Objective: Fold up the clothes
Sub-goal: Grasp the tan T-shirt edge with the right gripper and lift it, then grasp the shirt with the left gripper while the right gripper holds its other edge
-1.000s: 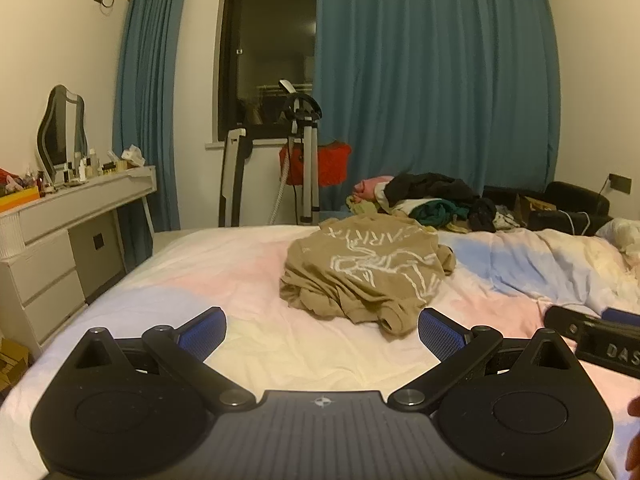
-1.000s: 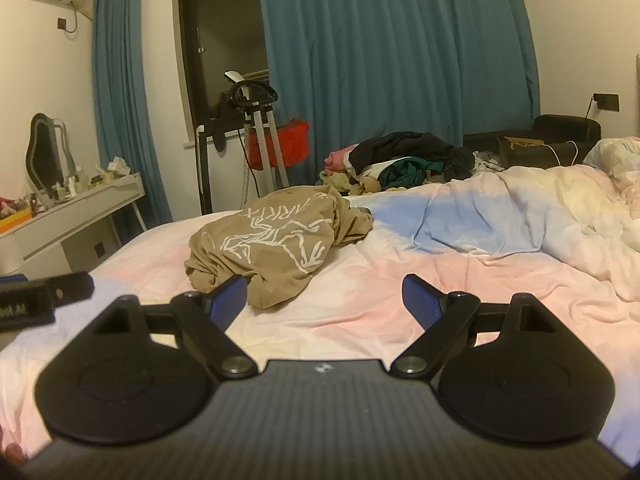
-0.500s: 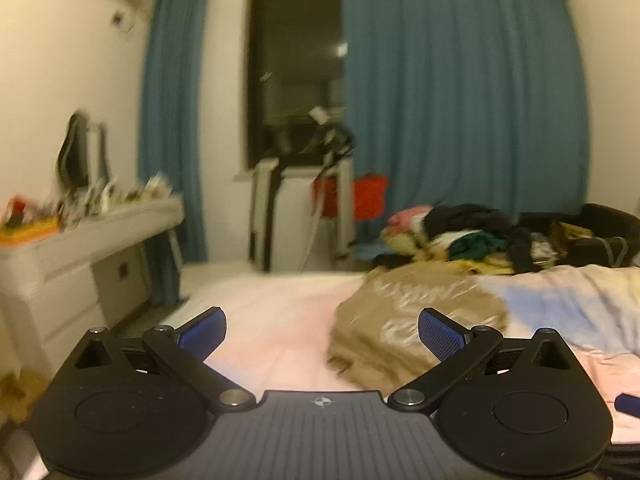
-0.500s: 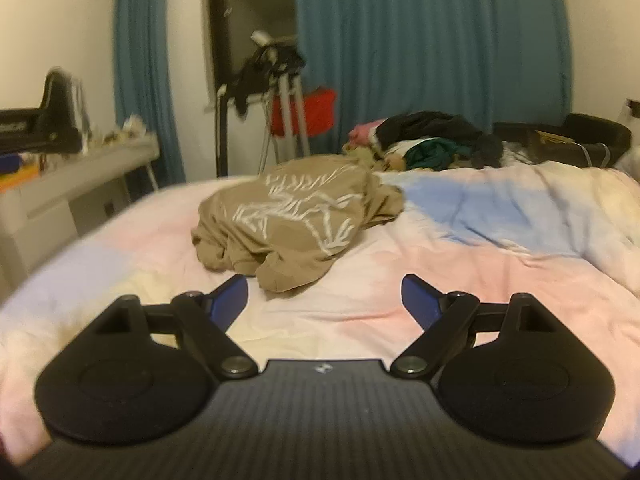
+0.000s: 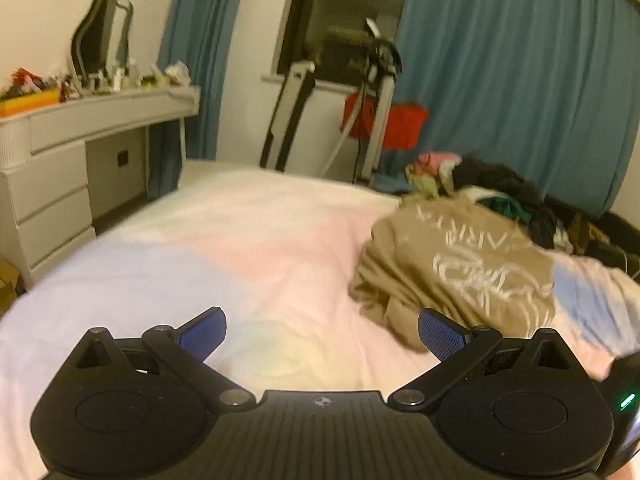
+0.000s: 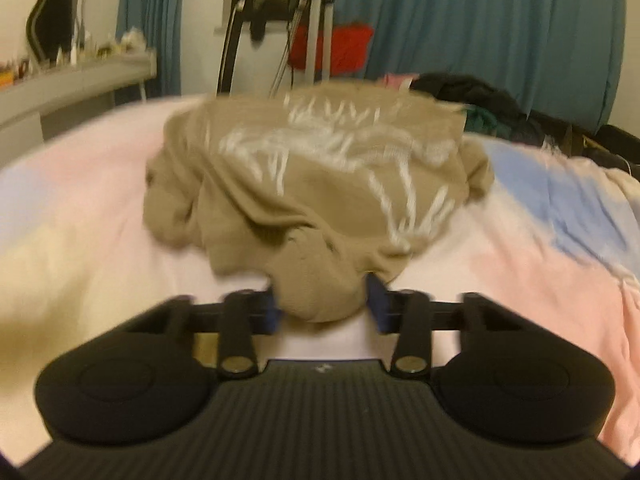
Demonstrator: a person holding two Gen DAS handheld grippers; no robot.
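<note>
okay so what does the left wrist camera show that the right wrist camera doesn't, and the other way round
Left wrist only: the left gripper, jaws wide open over bare bedsheet, and the white drawers under the dresser. Right wrist only: the right gripper closing on the near fold of the tan shirt. Both show the shirt, the clothes pile and the blue curtains.

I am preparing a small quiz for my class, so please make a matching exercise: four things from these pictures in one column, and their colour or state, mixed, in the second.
Things:
1. left claw
2. right claw
3. tan shirt
4. curtain

States:
A. blue, hanging by the window
B. crumpled on the bed, white print on it
C. open, holding nothing
D. closed on a fold of cloth

Pairs: 1-C, 2-D, 3-B, 4-A
</note>
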